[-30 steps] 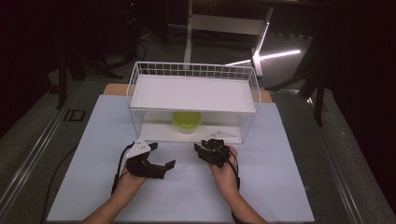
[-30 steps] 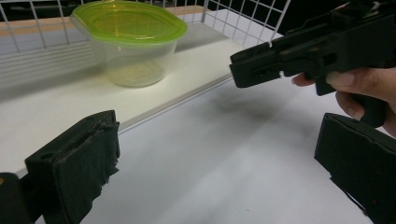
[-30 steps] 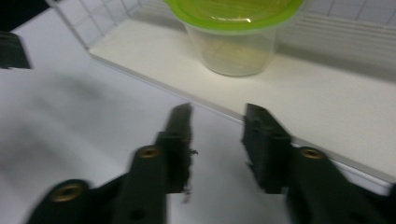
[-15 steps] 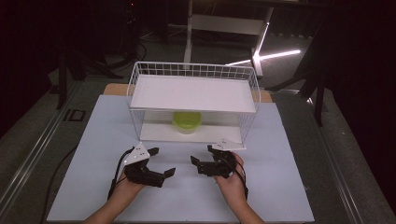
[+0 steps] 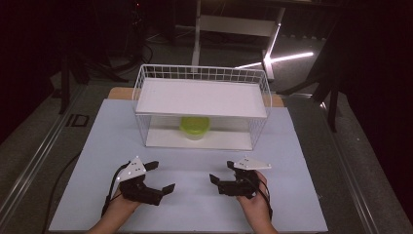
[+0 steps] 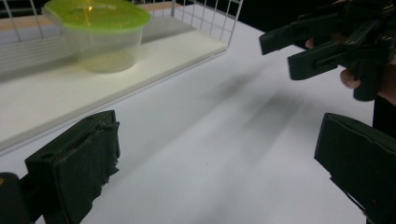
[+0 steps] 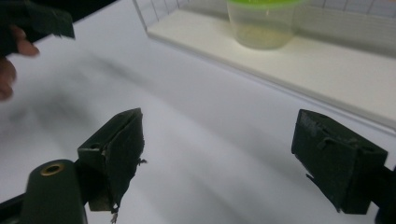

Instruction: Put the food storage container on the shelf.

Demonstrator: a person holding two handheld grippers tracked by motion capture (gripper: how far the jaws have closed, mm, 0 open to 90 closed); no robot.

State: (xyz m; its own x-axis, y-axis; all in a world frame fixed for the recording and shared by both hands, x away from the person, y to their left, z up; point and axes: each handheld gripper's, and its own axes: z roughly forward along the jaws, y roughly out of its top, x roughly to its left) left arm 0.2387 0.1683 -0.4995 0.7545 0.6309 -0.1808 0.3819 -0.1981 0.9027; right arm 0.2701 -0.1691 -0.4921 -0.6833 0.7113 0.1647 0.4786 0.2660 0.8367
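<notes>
A clear tub with a lime-green lid (image 5: 195,126) stands on the white bottom board of a wire rack (image 5: 202,97), under its white shelf. In front of the rack, my left gripper (image 5: 161,176) and my right gripper (image 5: 220,171) hover over the white table, tips turned toward each other and apart. In the left gripper view my left gripper (image 6: 219,158) is open and holds nothing; the tub (image 6: 100,35) is at upper left and the right gripper (image 6: 336,42) at upper right. My right gripper (image 7: 224,154) has just been opening its jaws, with nothing between them; the tub (image 7: 264,23) lies ahead.
The white table sheet (image 5: 195,209) spreads around both hands. The rack's wire walls (image 5: 263,87) rise at the back. Dark floor and stands surround the table. A cable (image 5: 58,180) trails off the left edge.
Both hands drew back from the rack toward the near edge. The right gripper swung to point left and its jaws opened. The left gripper shifted slightly left.
</notes>
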